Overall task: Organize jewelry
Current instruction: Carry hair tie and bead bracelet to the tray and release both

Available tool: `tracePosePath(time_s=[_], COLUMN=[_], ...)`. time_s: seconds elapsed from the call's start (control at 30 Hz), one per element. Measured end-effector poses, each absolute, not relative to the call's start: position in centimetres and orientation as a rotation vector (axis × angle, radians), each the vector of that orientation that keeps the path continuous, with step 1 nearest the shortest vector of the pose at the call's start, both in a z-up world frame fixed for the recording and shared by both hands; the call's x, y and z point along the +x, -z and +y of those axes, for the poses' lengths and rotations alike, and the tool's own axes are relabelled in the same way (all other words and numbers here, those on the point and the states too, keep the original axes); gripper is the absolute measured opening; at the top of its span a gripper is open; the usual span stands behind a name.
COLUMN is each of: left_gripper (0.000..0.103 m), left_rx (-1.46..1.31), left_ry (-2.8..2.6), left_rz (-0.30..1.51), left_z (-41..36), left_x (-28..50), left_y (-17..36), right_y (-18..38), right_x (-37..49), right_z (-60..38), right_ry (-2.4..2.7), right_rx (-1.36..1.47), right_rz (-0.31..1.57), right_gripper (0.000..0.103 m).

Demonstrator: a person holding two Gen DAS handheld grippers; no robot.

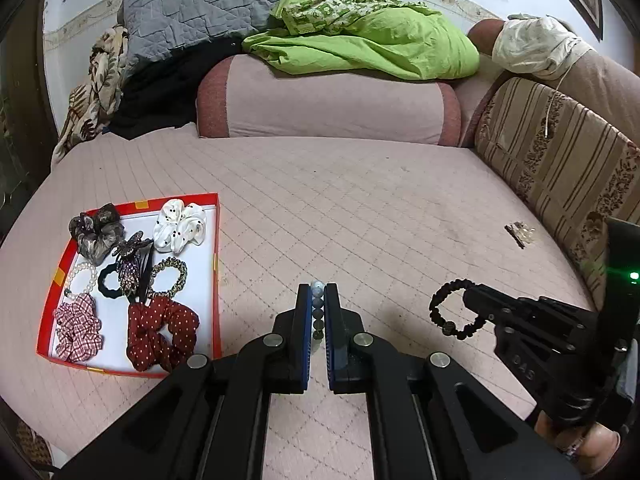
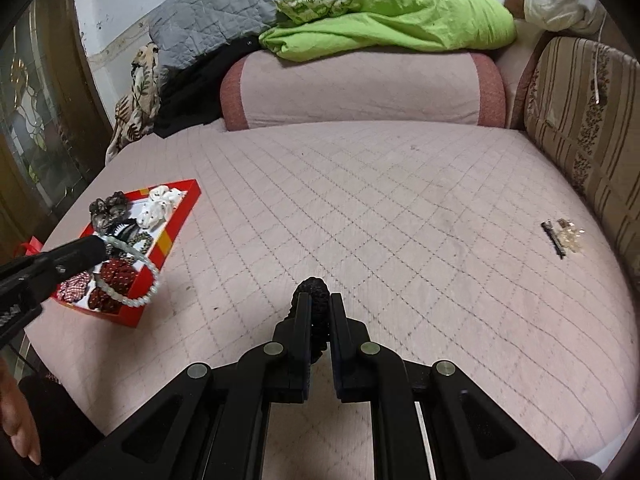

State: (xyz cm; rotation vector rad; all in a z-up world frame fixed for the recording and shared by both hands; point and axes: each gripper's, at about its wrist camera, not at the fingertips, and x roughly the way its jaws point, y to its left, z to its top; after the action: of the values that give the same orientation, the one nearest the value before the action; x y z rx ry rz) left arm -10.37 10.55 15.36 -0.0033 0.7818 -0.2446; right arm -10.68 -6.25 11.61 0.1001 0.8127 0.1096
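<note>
Currently the left gripper is clamping a pale bead bracelet edge-on between its pads; the right gripper is pinching a black braided bracelet, its loop hanging free at the side. Both are being held above the pink quilted bed, presumably for carrying to the red box of scrunchies at far left. Small clips are lying far right, uncollected.
</note>
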Motion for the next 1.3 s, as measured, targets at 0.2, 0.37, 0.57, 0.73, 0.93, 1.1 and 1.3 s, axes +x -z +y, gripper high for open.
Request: tracePosePath(time_s=[0.2,0.37,0.57,0.73,0.93,1.1,1.3], left_gripper=[0.005,0.005,0.005,0.005,0.005,0.005,0.005], left_rx=[-0.011,-0.023,-0.034,-0.061,-0.131,-0.168,-0.154], left_ry=[0.235,0.206,0.120,0.025,-0.080,-0.140,-0.204], left_rz=[0.732,0.711,0.700,0.698,0.707,0.706,0.708], left_z=[11.3,12.9,15.8,19.4,24.5,27.5,29.3], left_x=[-11.9,-12.7,-13.1,-13.0,-12.5,-12.5,-11.7], left_y=[-16.6,-17.3,-17.4,-17.4,-17.0,-16.4,-15.8], right_y=[-13.9,-14.7,-15.3,-15.9,-16.3,-16.3,-15.6], right_x=[-12.5,-13.0,-13.5,-12.9,-11.3,-10.4,-9.4], right_z=[-5.0,-3.2,-0.3,2.3,5.2,7.7,10.6], right_ry=[-0.104,-0.129,-0.185,-0.240,-0.301,-0.331,-0.363], right_rx=[0.060,0.024,-0.034,-0.099,-0.134,-0.154,-0.196], right_rz=[0.780,0.767,0.754,0.741,0.747,0.744,0.764], right_gripper=[0.009,0.009,0.009,0.009,0.009,0.009,0.009])
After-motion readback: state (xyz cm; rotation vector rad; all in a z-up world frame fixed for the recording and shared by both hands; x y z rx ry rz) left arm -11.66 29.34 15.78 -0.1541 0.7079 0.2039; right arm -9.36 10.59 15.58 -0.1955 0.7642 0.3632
